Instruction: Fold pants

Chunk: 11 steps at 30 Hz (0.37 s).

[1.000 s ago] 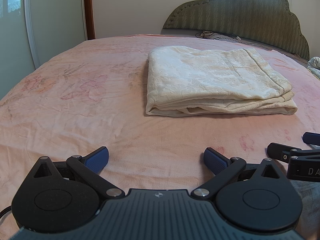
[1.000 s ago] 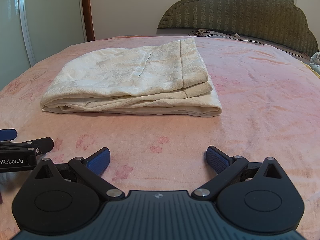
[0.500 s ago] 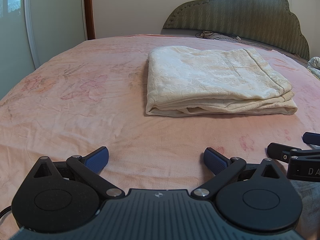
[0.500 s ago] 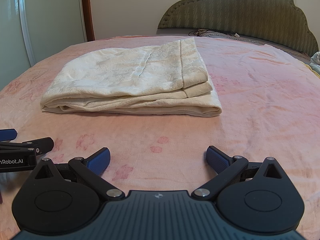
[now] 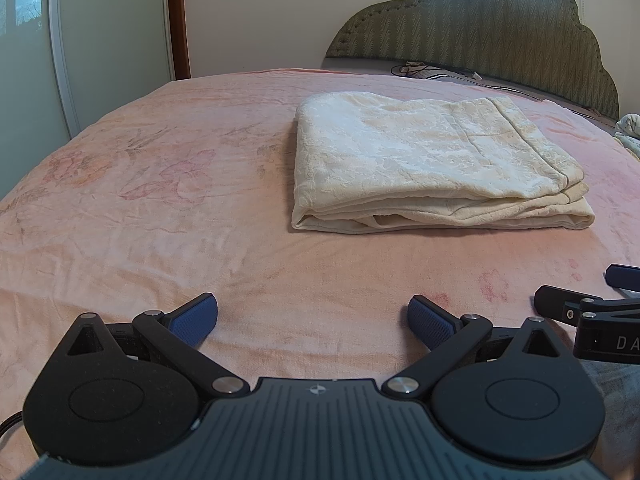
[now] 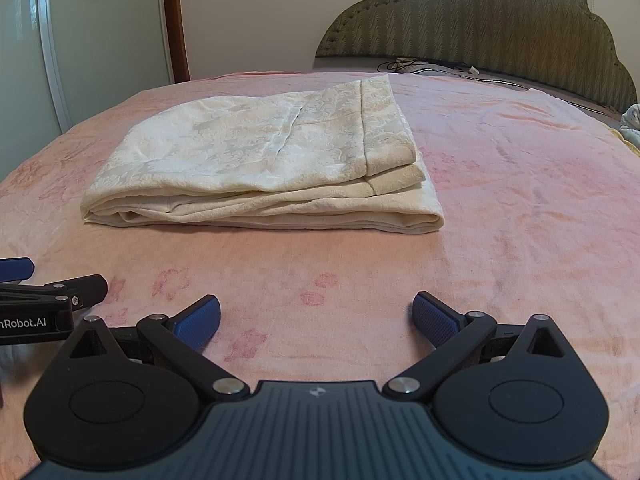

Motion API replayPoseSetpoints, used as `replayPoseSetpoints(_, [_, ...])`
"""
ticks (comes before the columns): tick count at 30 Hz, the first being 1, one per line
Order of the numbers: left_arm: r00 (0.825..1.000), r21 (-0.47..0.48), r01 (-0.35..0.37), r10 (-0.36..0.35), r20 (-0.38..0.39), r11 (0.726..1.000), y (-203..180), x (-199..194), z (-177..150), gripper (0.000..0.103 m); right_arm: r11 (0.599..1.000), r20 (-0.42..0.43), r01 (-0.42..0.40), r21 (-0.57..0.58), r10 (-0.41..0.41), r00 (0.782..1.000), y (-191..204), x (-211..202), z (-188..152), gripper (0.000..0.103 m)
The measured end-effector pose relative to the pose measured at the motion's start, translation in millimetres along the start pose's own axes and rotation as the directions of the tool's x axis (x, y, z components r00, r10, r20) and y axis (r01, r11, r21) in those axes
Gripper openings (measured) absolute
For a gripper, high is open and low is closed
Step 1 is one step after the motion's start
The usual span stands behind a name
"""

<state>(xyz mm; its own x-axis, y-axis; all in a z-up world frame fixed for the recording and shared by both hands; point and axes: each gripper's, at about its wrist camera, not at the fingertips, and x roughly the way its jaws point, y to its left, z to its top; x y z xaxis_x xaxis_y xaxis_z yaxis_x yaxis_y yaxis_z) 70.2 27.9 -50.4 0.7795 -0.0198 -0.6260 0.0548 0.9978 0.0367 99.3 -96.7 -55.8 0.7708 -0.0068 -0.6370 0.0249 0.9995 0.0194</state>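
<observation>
Cream patterned pants point(image 5: 428, 164) lie folded into a flat rectangle on the pink bedspread point(image 5: 160, 208), right of centre in the left wrist view. In the right wrist view the same folded pants point(image 6: 264, 164) sit left of centre. My left gripper point(image 5: 313, 318) rests low near the bed's front edge, open, with nothing between its blue pads. My right gripper point(image 6: 316, 320) is likewise open and empty, well short of the pants. Each gripper's black finger shows at the edge of the other's view.
A padded green headboard point(image 5: 480, 36) stands at the far end with a cable point(image 5: 424, 69) lying before it. A white wardrobe point(image 5: 92, 40) is at the left. A bit of pale fabric point(image 5: 630, 132) lies at the right edge.
</observation>
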Motion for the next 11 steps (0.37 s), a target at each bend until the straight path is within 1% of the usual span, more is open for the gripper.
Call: replayPoseSetpoints(11, [1.0,-0.002,0.001,-0.001,0.001,1.0,-1.6,-0.7,-0.3,0.103,1.0,0.0,0.001,0.0,-0.001,1.0,0.2,0.0,0.2,0.103])
